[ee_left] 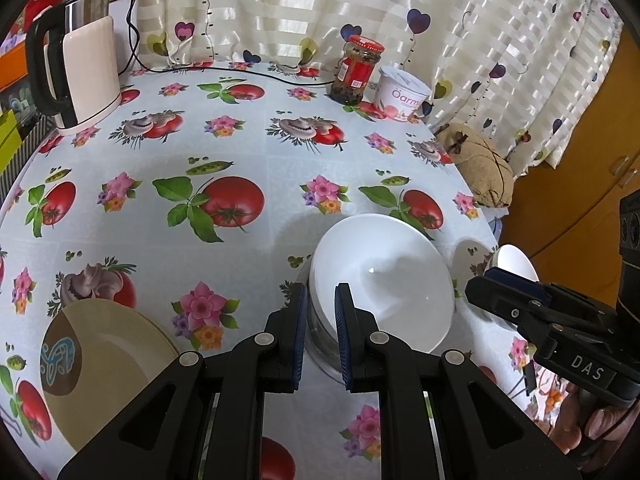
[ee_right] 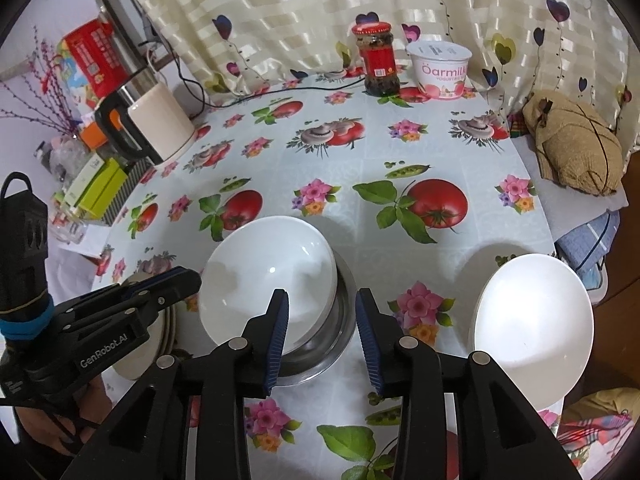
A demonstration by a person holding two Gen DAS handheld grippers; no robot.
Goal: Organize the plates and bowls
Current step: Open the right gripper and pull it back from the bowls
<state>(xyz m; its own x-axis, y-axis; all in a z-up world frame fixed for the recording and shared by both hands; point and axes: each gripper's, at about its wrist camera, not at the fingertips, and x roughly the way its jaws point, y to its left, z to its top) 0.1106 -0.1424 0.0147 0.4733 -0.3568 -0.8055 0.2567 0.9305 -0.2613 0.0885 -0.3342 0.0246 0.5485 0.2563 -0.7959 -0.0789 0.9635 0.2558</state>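
Two grippers: left [ee_left: 322, 300] apparently clamps white bowl [ee_left: 384, 280] rim at 7 o'clock; right [ee_right: 322, 308] parted, empty.

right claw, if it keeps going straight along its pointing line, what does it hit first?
Likely the steel bowl holding the white bowl: its rim sits in the right claw's gap. Depth is unclear.

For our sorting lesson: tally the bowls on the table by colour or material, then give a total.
White bowls: 2
Steel bowl: 1
Total: 3
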